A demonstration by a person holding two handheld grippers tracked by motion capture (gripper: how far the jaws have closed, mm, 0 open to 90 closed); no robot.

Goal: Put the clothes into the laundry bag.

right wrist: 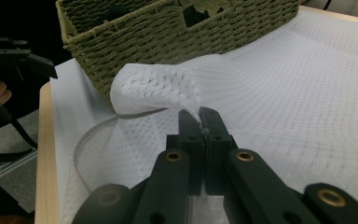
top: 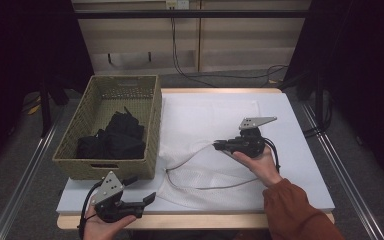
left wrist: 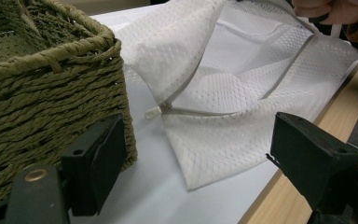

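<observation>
Right tongs (right wrist: 199,117) clamped on mesh bag (right wrist: 158,88) edge, lifted so opening gapes; left tongs (left wrist: 191,154) held open, empty, beside basket (left wrist: 51,93).

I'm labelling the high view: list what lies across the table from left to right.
wicker basket holding black clothes → left gripper → white mesh laundry bag → right gripper, shut on the bag's mesh

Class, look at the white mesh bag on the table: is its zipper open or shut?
Open. The mesh bag gapes along its zipper, and the right gripper lifts one edge up.
</observation>
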